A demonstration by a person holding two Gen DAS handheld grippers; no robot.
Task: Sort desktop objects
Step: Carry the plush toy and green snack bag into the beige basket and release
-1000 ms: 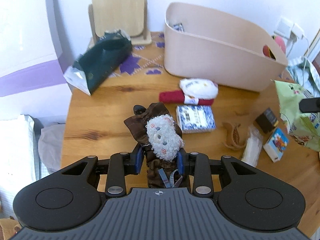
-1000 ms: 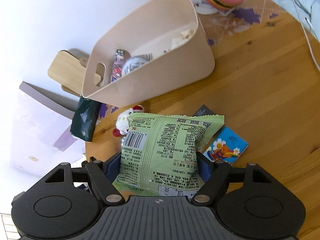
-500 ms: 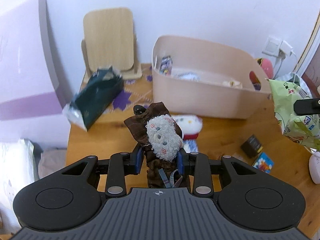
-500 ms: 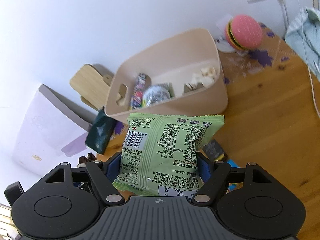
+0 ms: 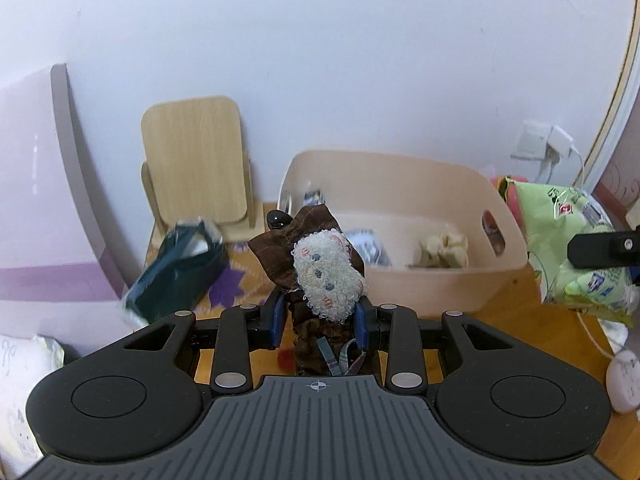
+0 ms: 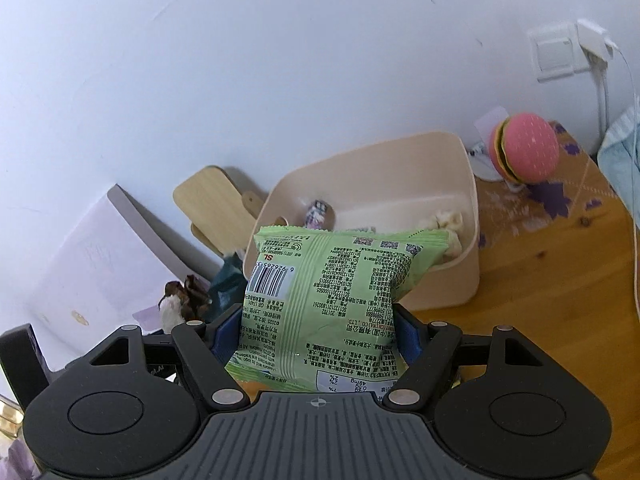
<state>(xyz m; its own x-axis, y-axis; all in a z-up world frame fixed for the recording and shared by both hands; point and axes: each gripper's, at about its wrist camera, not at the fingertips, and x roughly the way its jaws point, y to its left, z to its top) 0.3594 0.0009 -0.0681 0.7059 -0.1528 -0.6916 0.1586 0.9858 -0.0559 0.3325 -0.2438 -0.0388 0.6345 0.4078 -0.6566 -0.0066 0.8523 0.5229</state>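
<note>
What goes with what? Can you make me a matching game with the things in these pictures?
Things:
1. green snack bag
2. brown plush toy
3. burger toy
4. crumpled paper

Places:
A. inside the beige bin
B. in the left hand-held gripper
C. on the table beside the bin
D. in the right hand-held gripper

Pairs: 1-D, 2-B, 3-C, 4-A

The green snack bag (image 6: 328, 304) carries a barcode, red "SL" and "CO., LTD".
</note>
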